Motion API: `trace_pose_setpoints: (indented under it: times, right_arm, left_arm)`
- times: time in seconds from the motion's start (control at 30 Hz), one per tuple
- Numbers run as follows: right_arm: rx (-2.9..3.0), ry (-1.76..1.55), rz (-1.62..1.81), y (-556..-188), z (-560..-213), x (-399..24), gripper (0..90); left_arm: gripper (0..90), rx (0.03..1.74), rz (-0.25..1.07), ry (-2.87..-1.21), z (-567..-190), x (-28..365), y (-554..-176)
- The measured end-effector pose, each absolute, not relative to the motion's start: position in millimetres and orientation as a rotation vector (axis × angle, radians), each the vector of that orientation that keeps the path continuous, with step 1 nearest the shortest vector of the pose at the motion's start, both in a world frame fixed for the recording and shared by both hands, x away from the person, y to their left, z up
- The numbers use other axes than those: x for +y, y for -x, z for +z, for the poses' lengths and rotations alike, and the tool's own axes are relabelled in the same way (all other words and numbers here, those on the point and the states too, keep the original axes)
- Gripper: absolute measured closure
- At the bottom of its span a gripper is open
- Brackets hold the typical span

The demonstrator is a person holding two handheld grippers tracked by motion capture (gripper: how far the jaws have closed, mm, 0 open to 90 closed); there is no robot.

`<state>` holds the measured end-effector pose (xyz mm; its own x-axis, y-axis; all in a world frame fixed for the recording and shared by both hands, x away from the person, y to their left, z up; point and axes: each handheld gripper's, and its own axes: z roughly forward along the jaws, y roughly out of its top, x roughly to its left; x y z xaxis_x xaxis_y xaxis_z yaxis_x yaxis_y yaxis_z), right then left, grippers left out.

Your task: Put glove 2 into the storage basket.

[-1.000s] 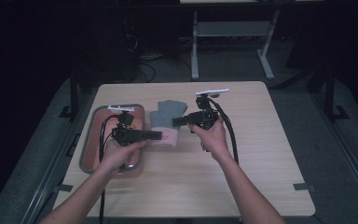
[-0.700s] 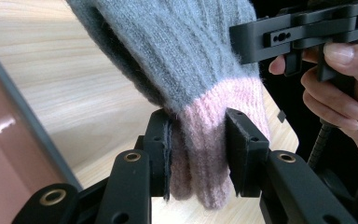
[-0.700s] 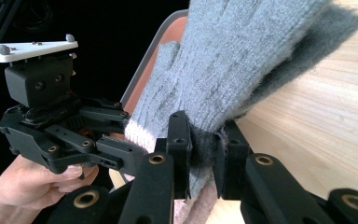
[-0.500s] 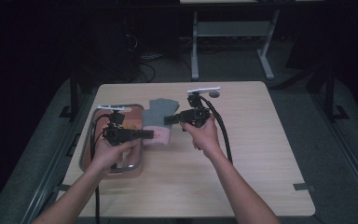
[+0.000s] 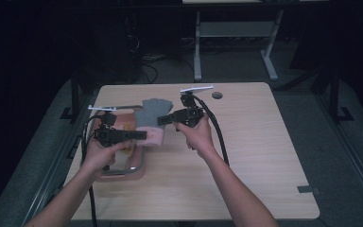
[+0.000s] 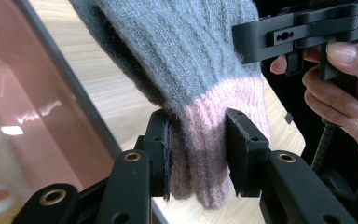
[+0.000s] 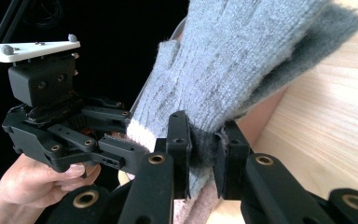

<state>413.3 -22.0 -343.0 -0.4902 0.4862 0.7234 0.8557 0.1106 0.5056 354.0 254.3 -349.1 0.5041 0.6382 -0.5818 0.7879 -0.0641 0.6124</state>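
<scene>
Glove — grey knit with a pink cuff — hangs lifted between the two grippers above the desk, its long axis running from the cuff near the person up to the fingertips at the far side. The left gripper has its fingers clenched on the pink cuff; the right gripper has its fingers clenched on the grey edge of the glove, just beside the cuff. The glove's left half hangs over the pinkish tray, which lies along the desk's left edge. To the right of the right hand the desk is bare wood — wide room out to its right and near edges.
</scene>
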Motion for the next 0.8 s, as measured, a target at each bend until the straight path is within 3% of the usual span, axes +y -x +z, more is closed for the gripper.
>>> trace_pose_setpoints:
  times: [0.8]
  right_arm:
    - [-2.025,1.252,-1.326,-422.3,-345.0,15.7,77.9]
  left_arm:
    - [63.9,1.256,-0.150,-1.764,-347.7,286.8,-350.3]
